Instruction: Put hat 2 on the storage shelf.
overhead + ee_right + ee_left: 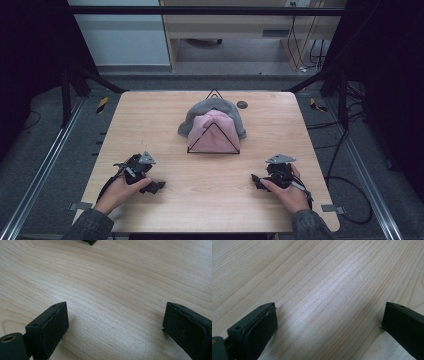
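Resting low on the counter [165,125] in the high view: left hand-held gripper [152,186] and right hand-held gripper [257,181], both near the person's edge, tips pointing inward toward each other. Well ahead of both and between them sits a black wire stand [214,137], triangular, with a pink hat [212,131] draped on it and a grey hat [214,111] over the back of that. A small dark disc [242,104] lies beyond the stand, toward the right gripper's side. Neither gripper touches the hats.

Left gripper view: left hand-held gripper [329,317] with jaws wide apart, nothing between them, bare wood grain below. Hats are out of frame here, so the approach would start blind; risk of coming in crooked.

Right gripper view: right hand-held gripper [115,317] also spread open and empty. A dark tip [90,242] at the top edge looks like the other gripper, straight ahead.

Risks, as judgement: the stand looks light, so a one-sided pull on the fabric could tip or drag it. The two hats overlap, so a pinch may catch both layers, or catch the wire under the knit. Grabbing too shallow on soft knit could slip off. Grippers face each other, so moving inward together could make them collide.
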### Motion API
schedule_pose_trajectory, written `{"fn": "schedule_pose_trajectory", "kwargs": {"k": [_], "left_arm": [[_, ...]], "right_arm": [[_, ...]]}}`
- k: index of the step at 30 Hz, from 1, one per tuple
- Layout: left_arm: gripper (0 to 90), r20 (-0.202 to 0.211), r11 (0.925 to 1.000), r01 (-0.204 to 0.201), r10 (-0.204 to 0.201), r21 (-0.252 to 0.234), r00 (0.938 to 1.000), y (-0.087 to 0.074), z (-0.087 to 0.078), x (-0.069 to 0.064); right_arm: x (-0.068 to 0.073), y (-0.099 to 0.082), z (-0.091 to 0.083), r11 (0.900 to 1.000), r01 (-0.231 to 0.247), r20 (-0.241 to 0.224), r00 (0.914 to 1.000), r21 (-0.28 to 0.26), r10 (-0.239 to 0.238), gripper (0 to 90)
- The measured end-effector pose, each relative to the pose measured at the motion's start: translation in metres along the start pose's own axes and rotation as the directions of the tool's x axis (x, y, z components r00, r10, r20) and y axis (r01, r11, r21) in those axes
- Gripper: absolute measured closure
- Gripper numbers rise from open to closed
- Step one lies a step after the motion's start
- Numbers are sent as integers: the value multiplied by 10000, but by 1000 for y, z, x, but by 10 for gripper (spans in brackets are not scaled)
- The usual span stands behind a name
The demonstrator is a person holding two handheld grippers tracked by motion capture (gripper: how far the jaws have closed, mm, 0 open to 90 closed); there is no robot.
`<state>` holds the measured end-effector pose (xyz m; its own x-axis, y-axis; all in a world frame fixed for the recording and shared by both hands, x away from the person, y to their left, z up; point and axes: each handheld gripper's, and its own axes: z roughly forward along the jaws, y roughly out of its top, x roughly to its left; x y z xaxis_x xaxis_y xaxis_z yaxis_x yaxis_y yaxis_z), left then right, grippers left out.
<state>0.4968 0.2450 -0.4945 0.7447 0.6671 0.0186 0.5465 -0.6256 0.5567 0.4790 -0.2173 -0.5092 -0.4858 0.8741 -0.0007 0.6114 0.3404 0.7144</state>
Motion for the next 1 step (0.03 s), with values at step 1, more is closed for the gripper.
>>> {"fn": "schedule_pose_trajectory", "kwargs": {"k": [1], "left_arm": [[0, 0, 10000, 0, 0, 0, 10000, 0, 0, 0]], "right_arm": [[0, 0, 0, 10000, -8, 11, 10000, 32, 8, 60]]}}
